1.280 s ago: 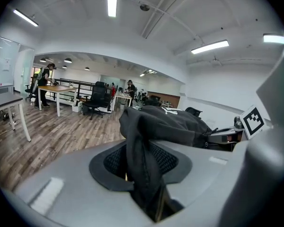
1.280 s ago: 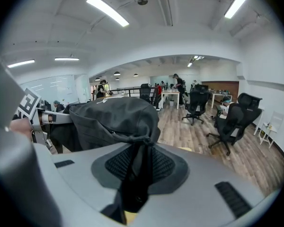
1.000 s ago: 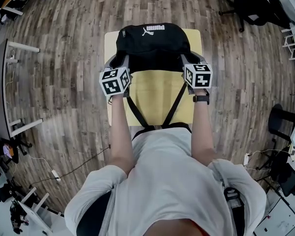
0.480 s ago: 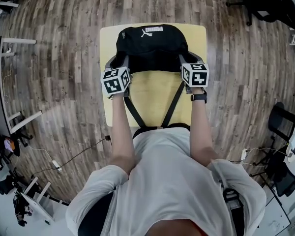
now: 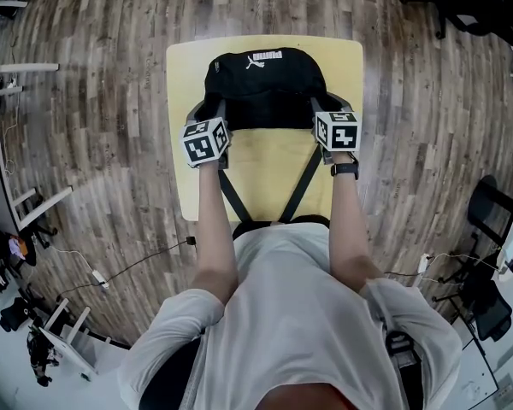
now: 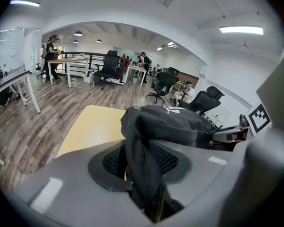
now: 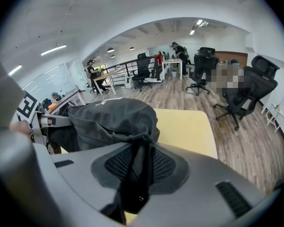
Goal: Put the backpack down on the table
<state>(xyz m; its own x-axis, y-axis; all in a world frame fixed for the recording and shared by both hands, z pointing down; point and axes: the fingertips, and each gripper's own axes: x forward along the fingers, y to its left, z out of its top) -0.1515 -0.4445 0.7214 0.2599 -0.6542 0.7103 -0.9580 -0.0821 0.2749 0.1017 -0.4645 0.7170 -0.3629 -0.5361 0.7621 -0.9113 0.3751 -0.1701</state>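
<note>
A black backpack [image 5: 265,84] with a white logo sits over the far half of the small yellow table [image 5: 181,75]. My left gripper [image 5: 209,111] holds its left side, the black fabric [image 6: 144,174] pinched between the pads. On the right side my right gripper [image 5: 327,109] has a fold of the backpack [image 7: 109,119] between its jaws, which are opening while the pads still touch the fabric. Two black straps [image 5: 303,182] trail back from the bag across the table to the person's body.
Wooden floor surrounds the table on all sides. Office chairs [image 7: 201,67] and desks [image 6: 66,60] stand farther off, with people [image 6: 51,56] at the back of the room. A cable [image 5: 137,267] lies on the floor at the left.
Both grippers have sunk toward the table with the backpack. The bag now looks lower and smaller against the tabletop, and more of the table shows around it.
</note>
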